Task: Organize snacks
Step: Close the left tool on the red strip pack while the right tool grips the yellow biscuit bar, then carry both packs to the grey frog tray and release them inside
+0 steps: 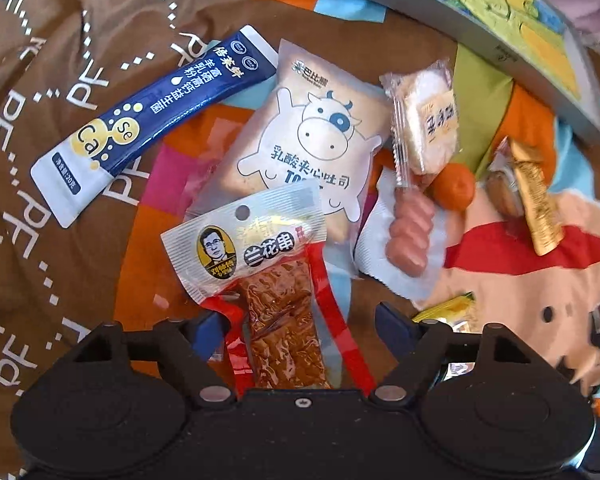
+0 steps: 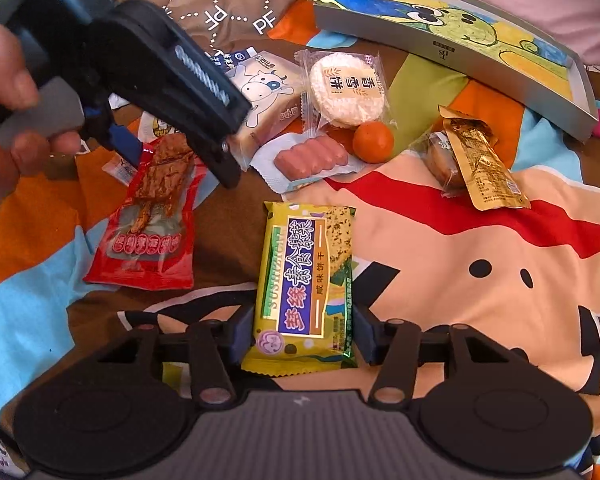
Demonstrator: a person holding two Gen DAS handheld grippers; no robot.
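Note:
A red packet of dried tofu (image 1: 280,312) lies on the cartoon bedspread between the fingers of my left gripper (image 1: 300,330), which stands open; its right pad is clear of the packet's edge. In the right wrist view the same red packet (image 2: 148,232) lies flat under the left gripper's black body (image 2: 160,68). My right gripper (image 2: 304,338) is shut on a yellow-green seaweed cracker packet (image 2: 308,280), with a pad against each long side.
A blue stick sachet (image 1: 152,120), cow-print toast bag (image 1: 312,140), rice cracker (image 2: 348,88), pink sweet (image 2: 310,156), mandarin (image 2: 373,141) and gold packet (image 2: 484,164) lie beyond. A grey cartoon-lined box (image 2: 452,52) sits far right. A hand (image 2: 4,80) holds the left gripper.

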